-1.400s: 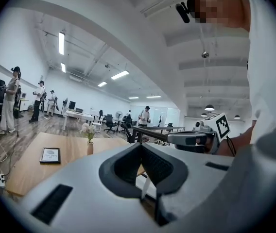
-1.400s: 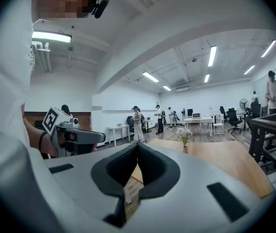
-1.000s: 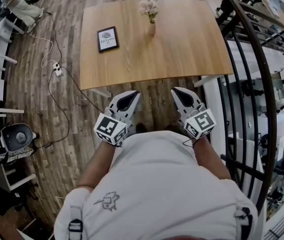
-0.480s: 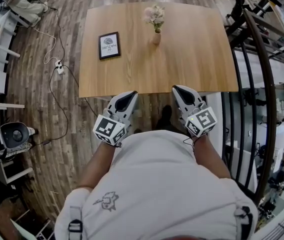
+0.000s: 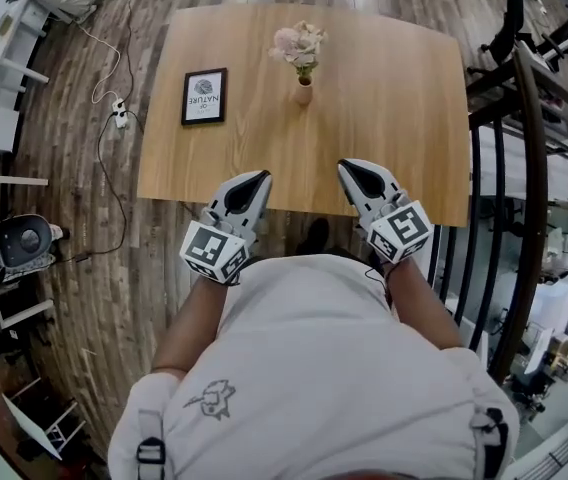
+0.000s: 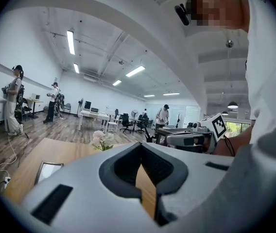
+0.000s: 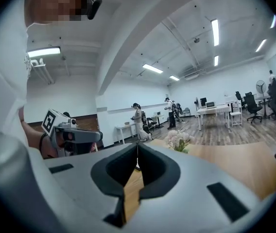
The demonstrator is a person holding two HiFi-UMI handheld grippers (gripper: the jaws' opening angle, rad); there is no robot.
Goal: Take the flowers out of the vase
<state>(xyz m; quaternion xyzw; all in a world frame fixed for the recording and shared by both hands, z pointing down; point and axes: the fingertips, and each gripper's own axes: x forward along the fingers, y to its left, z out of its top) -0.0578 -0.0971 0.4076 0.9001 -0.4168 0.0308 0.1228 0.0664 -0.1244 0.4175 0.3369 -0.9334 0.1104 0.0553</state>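
Note:
A bunch of pale pink flowers [image 5: 299, 42] stands in a small light vase [image 5: 304, 91] at the middle of the wooden table [image 5: 394, 88]. My left gripper [image 5: 260, 175] and right gripper [image 5: 345, 165] hover side by side over the table's near edge, well short of the vase, each with its tips together and nothing between them. In the left gripper view the flowers [image 6: 101, 140] show just beyond the shut left gripper [image 6: 141, 144]. The right gripper view has the flowers [image 7: 178, 140] right of the shut right gripper [image 7: 137, 144].
A black-framed picture [image 5: 204, 96] lies on the table left of the vase. A curved black railing [image 5: 526, 168] runs along the right. A power strip with cables [image 5: 117, 118] and a dark device [image 5: 19, 248] sit on the floor at left. People stand far off.
The table has drawn nearer in the head view. Both grippers, earlier over the floor in front of it, now reach over its near edge. Their jaws look the same.

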